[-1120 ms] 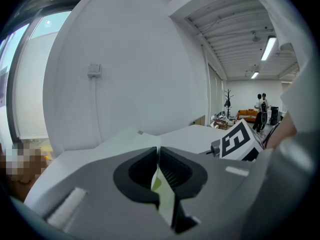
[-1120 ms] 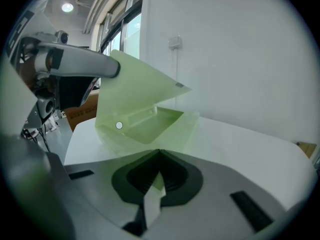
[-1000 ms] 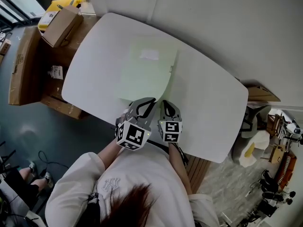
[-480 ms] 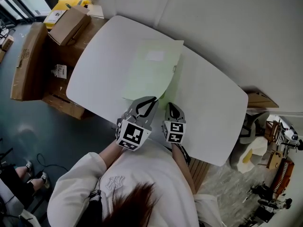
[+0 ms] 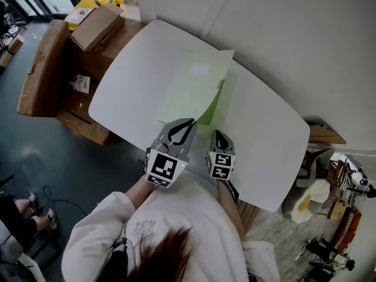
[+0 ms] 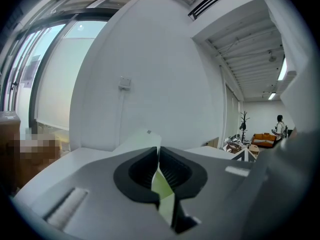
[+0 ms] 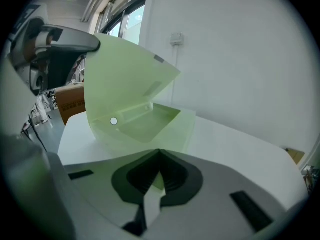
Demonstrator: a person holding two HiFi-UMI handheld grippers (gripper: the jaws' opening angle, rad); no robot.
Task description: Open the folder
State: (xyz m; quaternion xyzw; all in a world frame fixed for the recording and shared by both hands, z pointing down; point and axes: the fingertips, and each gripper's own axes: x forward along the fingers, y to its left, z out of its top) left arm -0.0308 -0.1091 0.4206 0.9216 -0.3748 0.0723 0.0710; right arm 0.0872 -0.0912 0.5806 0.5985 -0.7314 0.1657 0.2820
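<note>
The right gripper (image 7: 159, 158) has its jaws pressed together on the near edge of the pale green folder (image 7: 150, 121), which lies on the white table (image 7: 240, 144). The folder's cover (image 7: 122, 76) stands raised and curved, its upper left edge beside the left gripper (image 7: 60, 44). A cardboard box (image 7: 72, 101) sits beyond the table's left edge.
</note>
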